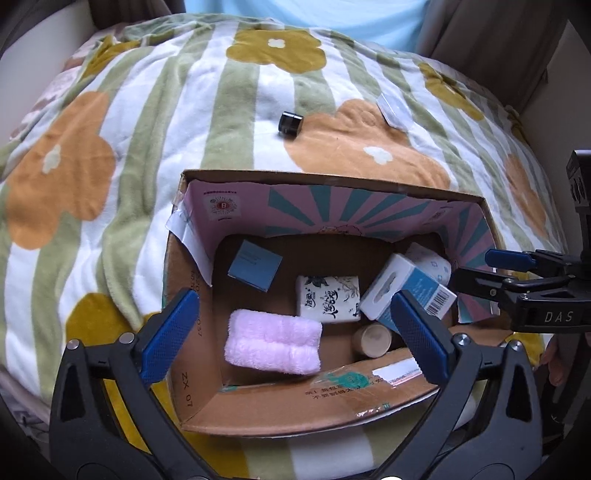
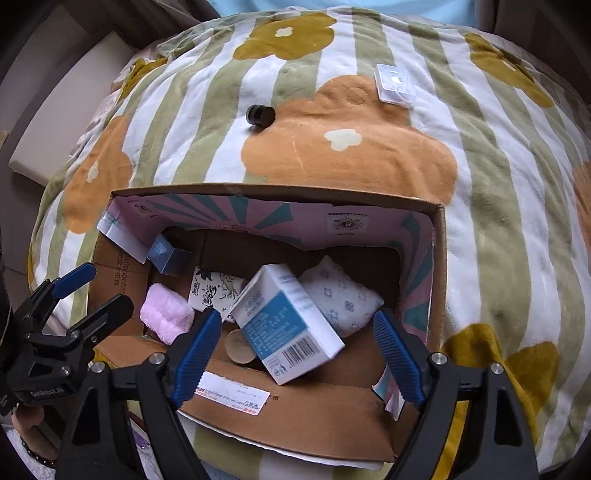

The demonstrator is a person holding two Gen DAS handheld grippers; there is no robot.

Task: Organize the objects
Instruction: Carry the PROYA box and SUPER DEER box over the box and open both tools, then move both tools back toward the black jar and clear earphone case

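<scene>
An open cardboard box [image 1: 192, 369] [image 2: 295, 413] sits on a flowered blanket. Inside lie a pink towel [image 1: 273, 343] [image 2: 166, 314], a printed tissue pack [image 1: 328, 299] [image 2: 214, 291], a white and blue carton [image 1: 406, 291] [image 2: 288, 325], a blue box [image 1: 255, 266] [image 2: 170, 254], a patterned pack [image 1: 430, 264] [image 2: 340, 299] and a tan round lid [image 1: 373, 339] [image 2: 238, 347]. My left gripper [image 1: 295, 339] [image 2: 92, 291] is open and empty over the box's near left. My right gripper [image 2: 299, 358] [image 1: 476, 269] is open and empty over the carton.
A small black jar [image 1: 290, 123] [image 2: 260, 115] lies on the blanket beyond the box. A clear flat plastic packet [image 1: 395, 109] [image 2: 395, 86] lies further right. A person in a light blue shirt [image 1: 306, 14] sits behind the blanket.
</scene>
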